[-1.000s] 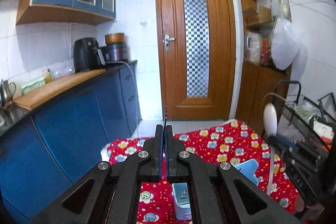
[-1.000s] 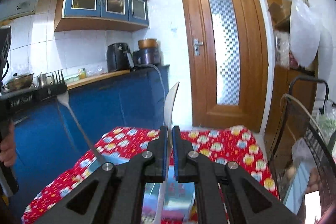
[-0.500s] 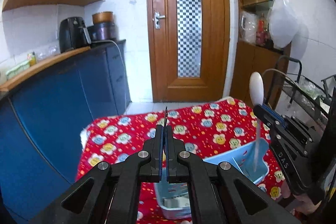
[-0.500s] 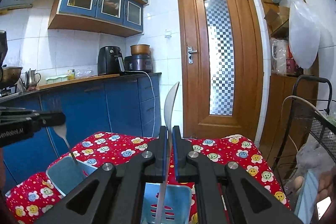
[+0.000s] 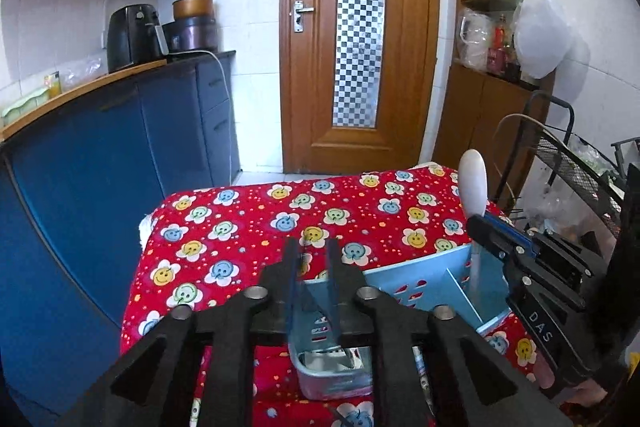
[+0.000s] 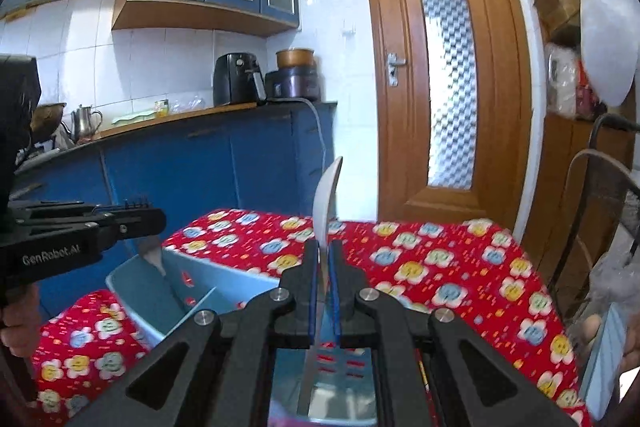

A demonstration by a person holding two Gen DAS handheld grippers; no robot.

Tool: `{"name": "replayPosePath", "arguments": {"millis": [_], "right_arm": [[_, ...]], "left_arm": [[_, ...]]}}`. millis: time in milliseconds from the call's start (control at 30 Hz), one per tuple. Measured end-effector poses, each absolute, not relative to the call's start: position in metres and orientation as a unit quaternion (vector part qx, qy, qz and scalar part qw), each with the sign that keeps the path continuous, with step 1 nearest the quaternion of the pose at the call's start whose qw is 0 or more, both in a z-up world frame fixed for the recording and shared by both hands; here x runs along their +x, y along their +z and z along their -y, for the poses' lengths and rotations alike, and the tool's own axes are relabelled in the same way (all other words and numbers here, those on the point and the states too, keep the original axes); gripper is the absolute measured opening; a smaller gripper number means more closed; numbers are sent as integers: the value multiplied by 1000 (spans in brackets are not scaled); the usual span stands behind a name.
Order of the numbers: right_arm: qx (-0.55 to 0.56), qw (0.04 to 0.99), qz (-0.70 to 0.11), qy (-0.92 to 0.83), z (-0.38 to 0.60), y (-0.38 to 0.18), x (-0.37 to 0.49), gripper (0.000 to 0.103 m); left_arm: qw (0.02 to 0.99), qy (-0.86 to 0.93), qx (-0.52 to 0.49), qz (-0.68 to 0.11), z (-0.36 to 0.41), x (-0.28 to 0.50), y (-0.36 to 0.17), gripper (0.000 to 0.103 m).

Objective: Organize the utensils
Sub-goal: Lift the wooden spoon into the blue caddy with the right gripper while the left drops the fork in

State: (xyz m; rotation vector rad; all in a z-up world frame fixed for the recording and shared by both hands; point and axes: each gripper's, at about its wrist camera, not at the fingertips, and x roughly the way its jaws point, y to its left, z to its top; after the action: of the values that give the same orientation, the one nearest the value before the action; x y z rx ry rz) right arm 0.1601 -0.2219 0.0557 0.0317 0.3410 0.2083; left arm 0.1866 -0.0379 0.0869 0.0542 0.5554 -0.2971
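Divided caddy (image 5: 424, 281) on table (image 5: 248, 227), counter (image 5: 100, 83) left, door (image 5: 356, 39) behind.

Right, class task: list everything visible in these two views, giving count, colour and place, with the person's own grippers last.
caddy: one, light blue, divided, on the table
tablecloth: one, red with smiley flowers, covering the table
spoon: one, white, upright above the caddy
fork: one, silver, pointing down into the caddy
door: one, brown, far wall
air fryer: one, black, on the counter
left gripper: one, black, open around the fork
right gripper: one, black, shut on the spoon
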Motion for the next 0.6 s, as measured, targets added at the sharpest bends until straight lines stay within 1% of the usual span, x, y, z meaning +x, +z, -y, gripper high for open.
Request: {"name": "replayPosePath", "arguments": {"millis": [33, 67, 133, 167, 333, 600], "right_arm": [[21, 979, -174, 108, 222, 57, 159, 13], [23, 978, -175, 111, 221, 57, 158, 19], [25, 977, -174, 117, 219, 60, 153, 26], [25, 977, -173, 119, 218, 61, 151, 27], [27, 978, -167, 120, 217, 74, 138, 27], [40, 980, -159, 116, 222, 97, 110, 27]], "left_arm": [[951, -145, 26, -272, 37, 185, 88, 27], [952, -145, 26, -270, 35, 183, 89, 30], [951, -150, 22, -270, 32, 179, 92, 31], [950, -154, 20, -271, 31, 177, 93, 32], [949, -167, 9, -269, 27, 164, 102, 36], [946, -185, -4, -265, 19, 139, 119, 37]]}}
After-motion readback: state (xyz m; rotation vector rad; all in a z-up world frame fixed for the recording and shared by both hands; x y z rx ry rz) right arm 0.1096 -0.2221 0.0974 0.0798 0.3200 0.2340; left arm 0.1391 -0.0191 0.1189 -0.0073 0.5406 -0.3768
